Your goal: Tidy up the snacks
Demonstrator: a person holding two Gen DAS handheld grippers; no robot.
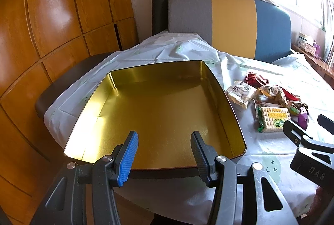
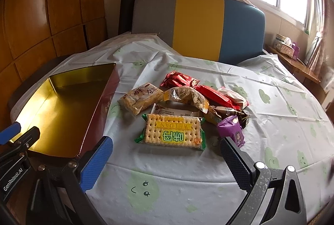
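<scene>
An empty gold-lined tin box (image 1: 158, 108) sits open on the table's left side; it also shows in the right wrist view (image 2: 62, 103). A pile of wrapped snacks lies to its right: a cracker pack (image 2: 172, 133), a beige biscuit pack (image 2: 139, 98), red packs (image 2: 213, 93) and a purple pack (image 2: 231, 131). The cracker pack also shows in the left wrist view (image 1: 273, 121). My left gripper (image 1: 165, 137) is open and empty over the tin's near edge. My right gripper (image 2: 165, 147) is open and empty just in front of the cracker pack.
The table wears a white cloth with green faces (image 2: 271, 116). A grey, yellow and blue chair back (image 2: 198, 24) stands behind it. Wooden cabinets (image 1: 52, 26) are at the left. A window sill with boxes (image 2: 286, 45) is at the right.
</scene>
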